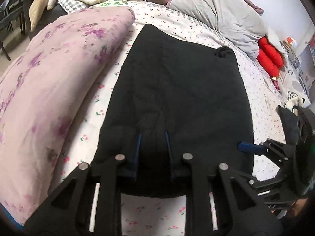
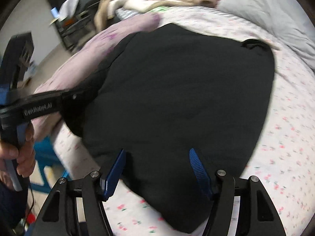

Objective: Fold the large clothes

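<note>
- Pink floral quilt (image 1: 55,82) lies along the bed's left side, just beside the black garment (image 1: 177,90).
- Your left gripper (image 1: 152,139) is clenched on a bunched fold at the black garment's near edge; cloth fills the gap between its blue pads.
- The garment lies flat mid-bed on the cherry-print sheet (image 1: 149,216).
- Your right gripper (image 2: 157,153) is released, its fingers spread wide above the garment's near right edge.
- Grey duvet (image 1: 220,13) and a red plush toy (image 1: 270,57) sit far right.

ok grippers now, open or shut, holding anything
Left gripper: part open, fingers sunk into a fold of the black garment; grip cannot be told.
Right gripper: open, empty, over the garment.
</note>
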Motion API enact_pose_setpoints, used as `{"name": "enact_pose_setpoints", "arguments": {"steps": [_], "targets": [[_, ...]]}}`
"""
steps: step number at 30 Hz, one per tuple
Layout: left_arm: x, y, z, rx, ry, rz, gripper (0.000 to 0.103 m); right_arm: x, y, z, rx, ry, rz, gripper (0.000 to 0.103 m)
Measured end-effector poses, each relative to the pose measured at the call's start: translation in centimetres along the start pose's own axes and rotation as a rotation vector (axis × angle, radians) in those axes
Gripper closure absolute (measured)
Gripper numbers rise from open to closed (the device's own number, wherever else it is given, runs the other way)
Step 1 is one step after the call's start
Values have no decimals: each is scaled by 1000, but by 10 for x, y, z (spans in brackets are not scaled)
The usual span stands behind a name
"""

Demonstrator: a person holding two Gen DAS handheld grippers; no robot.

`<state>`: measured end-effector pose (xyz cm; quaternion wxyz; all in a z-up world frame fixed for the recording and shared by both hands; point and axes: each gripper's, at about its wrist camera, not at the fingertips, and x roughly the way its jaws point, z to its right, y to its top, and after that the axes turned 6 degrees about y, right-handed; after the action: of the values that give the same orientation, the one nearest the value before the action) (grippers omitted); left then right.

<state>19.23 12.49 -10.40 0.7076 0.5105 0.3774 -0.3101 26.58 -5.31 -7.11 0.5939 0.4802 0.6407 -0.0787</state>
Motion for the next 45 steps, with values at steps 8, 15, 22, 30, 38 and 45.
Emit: {"name": "enact_pose_setpoints", "arguments": {"steps": [8, 15, 22, 30, 38, 45], "targets": [[15, -17, -9, -9, 37, 28, 77, -24, 13, 20, 137, -58, 59, 60], [18, -28, -3, 14, 58, 73, 76, -25, 0, 25, 87, -91, 29, 66], [24, -27, -3, 43, 41, 74, 74, 3, -16, 33, 50, -104, -14, 66], [5, -15, 6, 57, 67, 70, 68, 10, -9, 32, 49, -134, -29, 65], [-53, 35, 28, 92, 11, 141, 52, -67, 21, 63, 255, -50, 228, 52], [19, 104, 72, 179, 70, 38, 52, -67, 57, 131, 425, -99, 280, 52]]}}
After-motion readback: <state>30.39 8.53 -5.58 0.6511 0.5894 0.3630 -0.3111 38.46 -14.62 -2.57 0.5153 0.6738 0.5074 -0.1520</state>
